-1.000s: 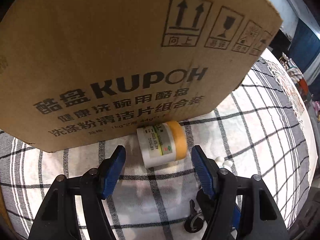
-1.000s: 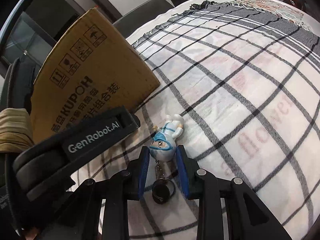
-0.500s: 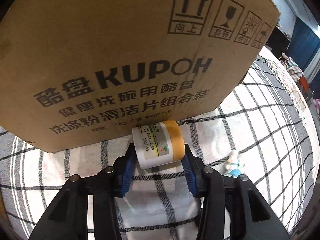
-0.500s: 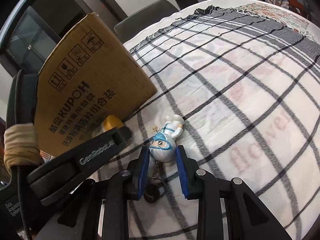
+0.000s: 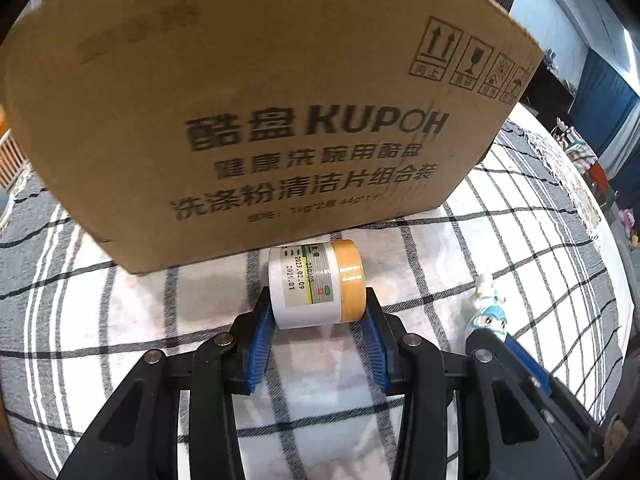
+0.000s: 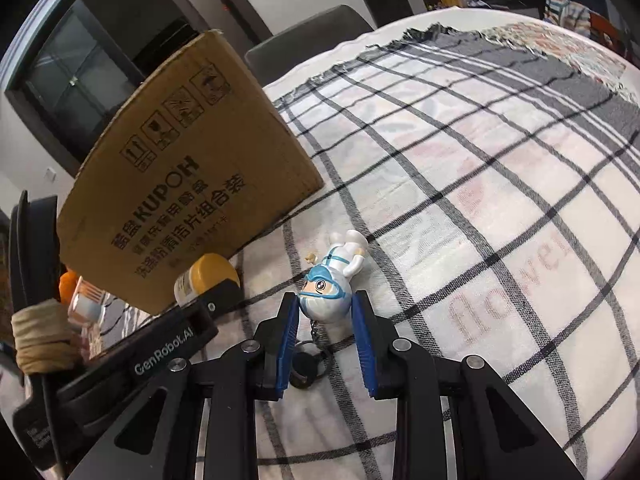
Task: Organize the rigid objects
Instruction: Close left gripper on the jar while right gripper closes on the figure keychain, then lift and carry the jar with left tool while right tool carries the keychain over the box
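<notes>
Left wrist view: our left gripper [image 5: 318, 322], wide open a second ago, now clamps the jar [image 5: 316, 289] lying before the cardboard box [image 5: 260, 100]. Our right gripper [image 6: 326, 320] stays slightly open around the figurine [image 6: 330, 280] on the checked cloth [image 6: 480, 200].

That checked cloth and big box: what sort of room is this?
Probably a home dining room: a table under a checked tablecloth, a grey chair behind it, and a dishwasher-detergent cardboard box.

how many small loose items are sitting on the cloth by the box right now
2 in plain view. The jar lies on its side between the left gripper's jaws; the figurine keychain lies between the right gripper's jaws. The cardboard box may hide more.
</notes>
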### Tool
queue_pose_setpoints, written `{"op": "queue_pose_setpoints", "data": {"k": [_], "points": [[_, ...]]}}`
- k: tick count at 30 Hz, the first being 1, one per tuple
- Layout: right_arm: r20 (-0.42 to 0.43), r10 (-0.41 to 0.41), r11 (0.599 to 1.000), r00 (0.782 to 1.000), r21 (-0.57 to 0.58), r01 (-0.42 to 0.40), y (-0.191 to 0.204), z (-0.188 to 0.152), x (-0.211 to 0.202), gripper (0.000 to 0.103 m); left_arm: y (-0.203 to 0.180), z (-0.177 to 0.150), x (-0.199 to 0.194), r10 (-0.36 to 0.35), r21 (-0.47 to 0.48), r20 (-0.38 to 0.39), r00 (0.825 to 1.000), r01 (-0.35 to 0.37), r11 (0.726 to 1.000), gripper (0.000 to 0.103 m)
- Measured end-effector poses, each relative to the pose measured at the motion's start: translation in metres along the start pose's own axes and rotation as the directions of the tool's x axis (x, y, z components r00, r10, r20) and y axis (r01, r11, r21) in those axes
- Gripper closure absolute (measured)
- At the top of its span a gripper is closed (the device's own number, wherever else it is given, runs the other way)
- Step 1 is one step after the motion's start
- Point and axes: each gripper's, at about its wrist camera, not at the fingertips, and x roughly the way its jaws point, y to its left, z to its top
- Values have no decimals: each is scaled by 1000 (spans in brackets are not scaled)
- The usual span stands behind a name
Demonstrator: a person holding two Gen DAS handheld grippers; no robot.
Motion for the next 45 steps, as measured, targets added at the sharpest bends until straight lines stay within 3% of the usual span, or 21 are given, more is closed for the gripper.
{"op": "queue_pose_setpoints", "data": {"k": [9,21,36,45], "points": [[15,15,999,1000,-51,-14,10,0,-11,74,14,-6,-21,41,-9,52,998,-40,999,62],[57,47,991,997,-129,-39,30,1,-35,74,17,-11,-56,45,-47,130,991,-39,998,62],[126,128,976,984,-194,-102,53,16,-73,74,21,0,-117,64,-63,249,966,-50,997,62],[182,190,960,965,-240,-144,72,32,-94,74,23,13,-145,65,-81,303,951,-43,996,62]]}}
